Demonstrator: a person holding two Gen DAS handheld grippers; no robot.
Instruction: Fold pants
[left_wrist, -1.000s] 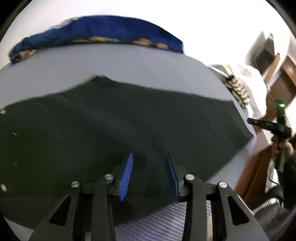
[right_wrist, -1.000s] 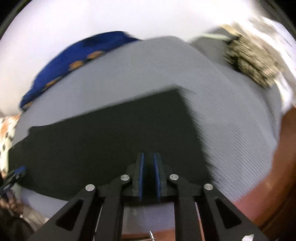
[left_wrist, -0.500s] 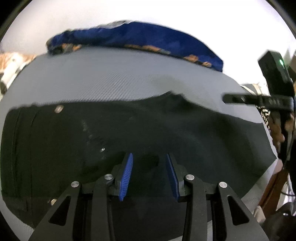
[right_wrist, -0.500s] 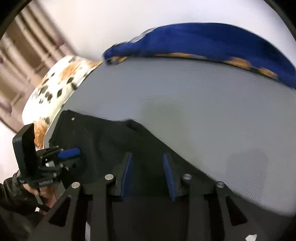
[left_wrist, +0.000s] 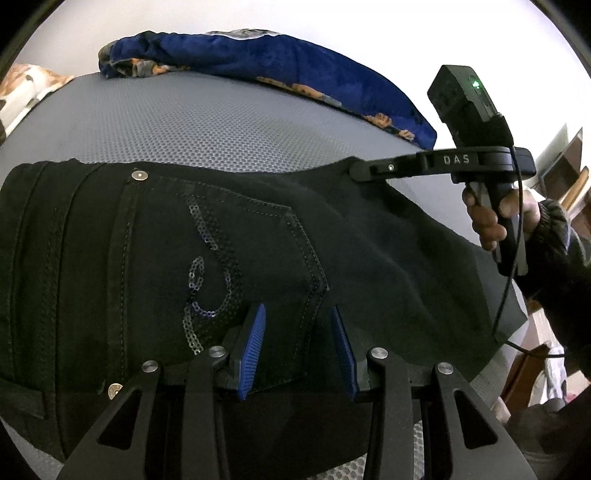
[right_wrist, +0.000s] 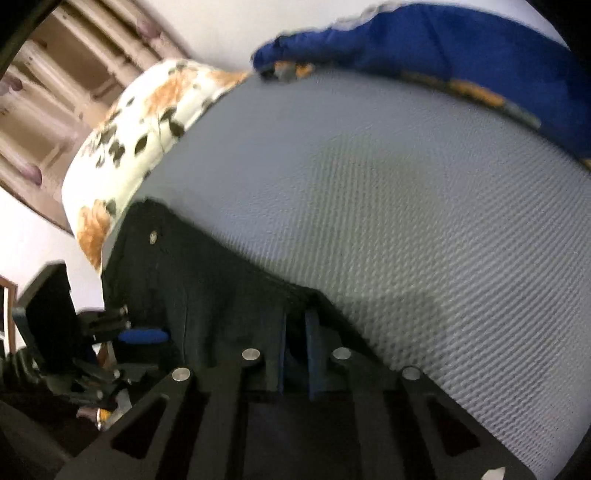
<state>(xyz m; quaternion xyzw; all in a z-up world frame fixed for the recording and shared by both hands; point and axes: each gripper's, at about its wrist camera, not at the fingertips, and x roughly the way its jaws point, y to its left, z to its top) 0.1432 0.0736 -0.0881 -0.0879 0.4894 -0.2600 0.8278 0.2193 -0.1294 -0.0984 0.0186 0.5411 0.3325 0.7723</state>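
Your left gripper (left_wrist: 297, 345) hangs open over the back pocket of the black pants (left_wrist: 155, 258), which lie flat on the grey bed (left_wrist: 207, 122). Your right gripper (right_wrist: 295, 354) has pinched shut on their far edge; half a second ago it was open. Pants are soft and floppy, so grab the thick seams.

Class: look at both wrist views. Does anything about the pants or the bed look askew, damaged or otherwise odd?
Nothing looks damaged or spilled. The black pants lie flat on the grey bed, except a slight raised ridge at the far edge where the right gripper closes on the cloth. The left gripper is open above the pocket.
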